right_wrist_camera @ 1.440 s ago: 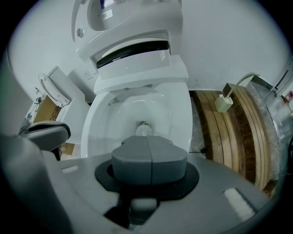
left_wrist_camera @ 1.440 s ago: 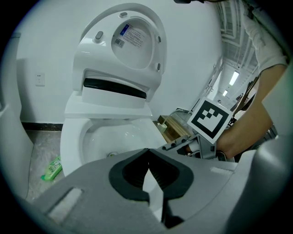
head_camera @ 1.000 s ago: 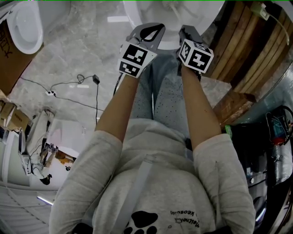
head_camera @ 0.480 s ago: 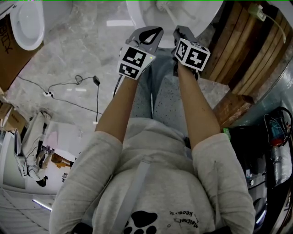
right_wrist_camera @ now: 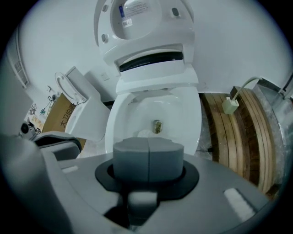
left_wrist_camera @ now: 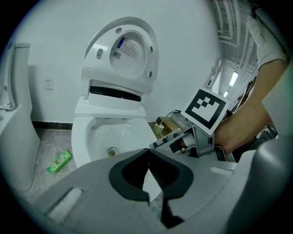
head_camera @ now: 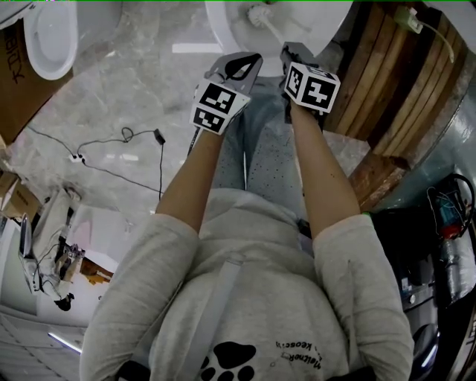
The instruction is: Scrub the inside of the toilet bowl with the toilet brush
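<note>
A person stands over the open toilet bowl [head_camera: 222, 36] with a gripper in each hand, the toilet brush [head_camera: 260, 13] reaching into the basin from the right gripper [right_wrist_camera: 148, 157], whose grey pads are pressed together; seen from the head view, the thin handle runs from the bristle head straight back to those jaws, so the grip appears to sit on the handle's upper end. The left gripper [left_wrist_camera: 147, 151] has its jaw tips touching, holds nothing, and hovers just beside its partner above the near rim. The lid [right_wrist_camera: 146, 23] stands raised, and the drain [right_wrist_camera: 157, 125] shows at the bottom of the glazed bowl. The brush looks light and the slim handle stiff enough to push with but likely to twist in a loose hold, so a firm clamp well up the shaft, clear of the wet bristles, looks the soundest place to hold it, while the slick porcelain should let the head slide easily
</note>
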Available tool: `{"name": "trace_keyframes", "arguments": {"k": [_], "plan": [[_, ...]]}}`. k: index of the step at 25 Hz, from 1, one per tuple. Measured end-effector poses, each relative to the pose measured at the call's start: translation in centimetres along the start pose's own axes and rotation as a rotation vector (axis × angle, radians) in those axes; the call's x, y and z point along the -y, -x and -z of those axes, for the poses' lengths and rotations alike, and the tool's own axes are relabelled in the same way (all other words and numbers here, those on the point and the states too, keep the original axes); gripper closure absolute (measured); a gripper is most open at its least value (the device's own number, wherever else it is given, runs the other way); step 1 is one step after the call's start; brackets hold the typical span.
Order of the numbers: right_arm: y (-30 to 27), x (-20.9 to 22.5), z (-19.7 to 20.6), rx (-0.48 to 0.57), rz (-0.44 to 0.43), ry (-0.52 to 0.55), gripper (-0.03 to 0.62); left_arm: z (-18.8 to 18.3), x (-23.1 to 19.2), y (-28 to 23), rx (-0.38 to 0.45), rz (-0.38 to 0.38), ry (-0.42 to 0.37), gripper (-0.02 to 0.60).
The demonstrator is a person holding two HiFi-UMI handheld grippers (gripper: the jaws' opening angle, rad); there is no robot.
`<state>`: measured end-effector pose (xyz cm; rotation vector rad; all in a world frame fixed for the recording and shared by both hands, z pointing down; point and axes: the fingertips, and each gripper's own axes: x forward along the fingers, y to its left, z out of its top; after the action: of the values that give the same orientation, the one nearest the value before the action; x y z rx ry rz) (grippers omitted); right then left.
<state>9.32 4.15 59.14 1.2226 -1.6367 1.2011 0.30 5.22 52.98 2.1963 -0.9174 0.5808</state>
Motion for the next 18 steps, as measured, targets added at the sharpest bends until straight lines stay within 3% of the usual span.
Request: {"name": "trace_keyframes", "arguments": {"k": [18], "plan": [[14.6, -0.1, -1.3, 0.024, 0.055, 0.107, 0.445, -9.1, 4.3, 7.5, 0.06, -0.009, -0.04, 0.586]]}}
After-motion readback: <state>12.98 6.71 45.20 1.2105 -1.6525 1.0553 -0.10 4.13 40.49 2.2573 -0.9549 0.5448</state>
